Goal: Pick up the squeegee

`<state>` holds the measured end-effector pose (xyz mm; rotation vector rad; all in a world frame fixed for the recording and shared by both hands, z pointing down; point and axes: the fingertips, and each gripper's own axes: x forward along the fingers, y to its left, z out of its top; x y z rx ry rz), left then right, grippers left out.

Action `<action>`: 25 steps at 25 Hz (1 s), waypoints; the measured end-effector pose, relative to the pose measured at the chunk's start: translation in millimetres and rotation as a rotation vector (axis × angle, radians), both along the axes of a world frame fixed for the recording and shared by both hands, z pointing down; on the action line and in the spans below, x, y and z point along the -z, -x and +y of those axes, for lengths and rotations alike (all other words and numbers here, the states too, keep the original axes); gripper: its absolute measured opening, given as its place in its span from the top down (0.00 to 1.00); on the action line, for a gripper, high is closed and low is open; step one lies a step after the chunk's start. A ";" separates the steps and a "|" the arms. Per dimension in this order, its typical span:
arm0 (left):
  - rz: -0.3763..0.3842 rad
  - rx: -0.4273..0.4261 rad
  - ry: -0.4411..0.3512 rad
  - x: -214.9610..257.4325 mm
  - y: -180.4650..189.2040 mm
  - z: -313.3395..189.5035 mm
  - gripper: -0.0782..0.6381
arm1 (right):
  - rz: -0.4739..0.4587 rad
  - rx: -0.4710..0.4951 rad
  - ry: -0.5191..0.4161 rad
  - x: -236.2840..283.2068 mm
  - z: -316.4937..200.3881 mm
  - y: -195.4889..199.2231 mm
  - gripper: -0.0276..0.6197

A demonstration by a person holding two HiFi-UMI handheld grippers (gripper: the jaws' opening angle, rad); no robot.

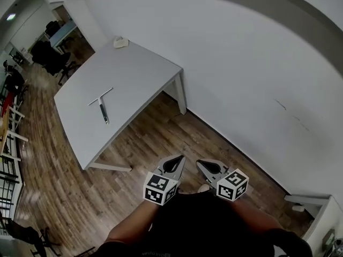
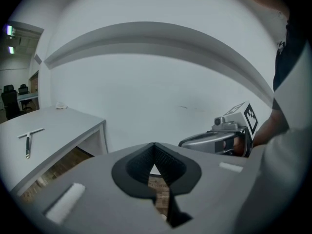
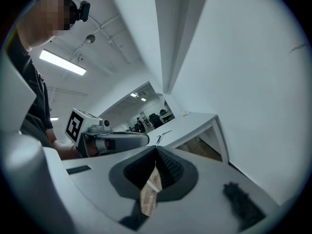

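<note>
Squeegee (image 1: pixel 102 105) flat on white table (image 1: pixel 134 71), well apart from left gripper (image 1: pixel 180 158) and right gripper (image 1: pixel 199 164), both closed, empty.

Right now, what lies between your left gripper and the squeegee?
Head view: only wooden floor and bare tabletop separate the left gripper from the squeegee.

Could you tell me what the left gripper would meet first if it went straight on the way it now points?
Probably the white wall, or the wood floor at its foot; depth is unclear. The table and squeegee lie further left.
</note>
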<state>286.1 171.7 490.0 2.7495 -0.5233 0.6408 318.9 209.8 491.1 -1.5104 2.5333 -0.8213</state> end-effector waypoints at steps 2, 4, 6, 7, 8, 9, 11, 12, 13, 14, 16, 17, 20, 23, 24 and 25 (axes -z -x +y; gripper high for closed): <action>0.002 0.036 0.003 0.0 13.9 -4.0 0.88 | -0.007 0.035 0.003 -0.7 -6.7 12.9 0.95; 0.002 0.064 0.005 -0.7 27.5 -6.9 0.88 | -0.006 0.070 0.004 -1.1 -12.7 27.1 0.95; 0.000 0.089 0.006 -2.9 42.1 -10.7 0.88 | -0.002 0.101 0.003 -1.7 -18.6 40.9 0.95; 0.000 0.104 0.007 -4.0 49.9 -13.7 0.88 | -0.001 0.113 0.004 -2.0 -22.1 47.1 0.95; 0.002 0.120 0.008 -4.7 57.7 -17.2 0.88 | -0.001 0.124 0.006 -2.4 -25.9 52.6 0.95; 0.005 0.138 0.008 -5.1 65.5 -21.2 0.88 | 0.001 0.134 0.009 -3.3 -29.7 58.1 0.95; 0.013 0.175 0.007 -5.5 82.1 -30.3 0.88 | 0.008 0.160 0.019 -7.1 -38.0 71.6 0.95; 0.016 0.192 0.007 -6.2 90.8 -35.3 0.88 | 0.013 0.176 0.024 -9.5 -42.6 79.9 0.95; 0.019 0.207 0.008 -7.3 99.5 -40.4 0.88 | 0.018 0.192 0.028 -11.8 -47.5 88.4 0.95; 0.020 0.221 0.009 -8.9 108.0 -45.2 0.88 | 0.024 0.206 0.030 -13.3 -52.4 96.7 0.95; 0.021 0.243 0.011 -11.3 125.2 -53.4 0.88 | 0.037 0.228 0.027 -14.1 -61.4 112.4 0.95; 0.021 0.253 0.012 -11.2 133.7 -58.1 0.88 | 0.043 0.236 0.026 -13.9 -66.0 119.6 0.95; 0.024 0.279 0.014 -9.1 155.5 -74.6 0.88 | 0.050 0.251 0.032 -14.9 -82.1 138.8 0.95; 0.024 0.282 0.026 -14.7 175.1 -87.5 0.88 | 0.054 0.270 0.041 -16.6 -97.7 159.4 0.95; 0.025 0.286 0.028 -14.6 181.5 -92.4 0.88 | 0.056 0.278 0.045 -17.0 -102.4 166.8 0.95; 0.026 0.291 0.028 -14.4 188.3 -97.7 0.88 | 0.058 0.286 0.050 -17.7 -107.1 174.3 0.95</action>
